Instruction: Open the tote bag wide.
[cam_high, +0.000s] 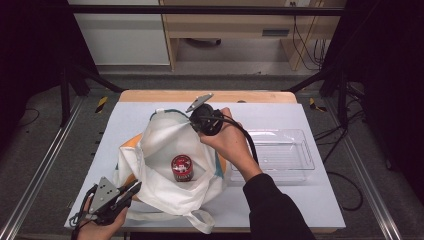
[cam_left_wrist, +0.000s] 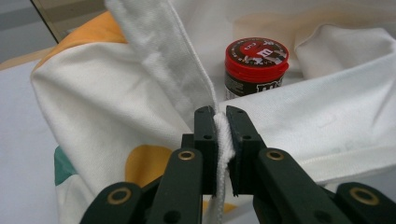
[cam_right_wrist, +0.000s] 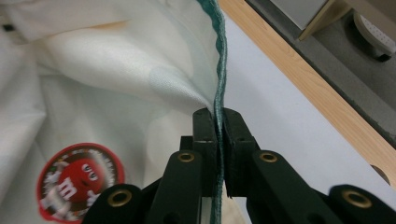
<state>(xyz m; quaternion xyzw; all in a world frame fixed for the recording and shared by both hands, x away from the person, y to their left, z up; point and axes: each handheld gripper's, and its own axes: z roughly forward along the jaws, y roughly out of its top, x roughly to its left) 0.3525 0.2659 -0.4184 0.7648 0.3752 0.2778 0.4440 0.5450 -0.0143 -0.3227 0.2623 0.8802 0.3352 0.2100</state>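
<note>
High view shows the white cloth bag (cam_high: 165, 165) lying open on the table (cam_high: 280, 200), a red-lidded jar (cam_high: 183, 167) inside it. Left gripper (cam_high: 134, 188) pinches the bag's near rim — right gripper (cam_high: 196, 122) clamps the far, teal-edged rim. A clear tray (cam_high: 280, 155) sits just beside the bag.

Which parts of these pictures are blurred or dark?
High view: the side edges are black, the table evenly lit. Left gripper view: the jar is sharp, the near jaws soft. Right gripper view: the jar lid is smeared.
</note>
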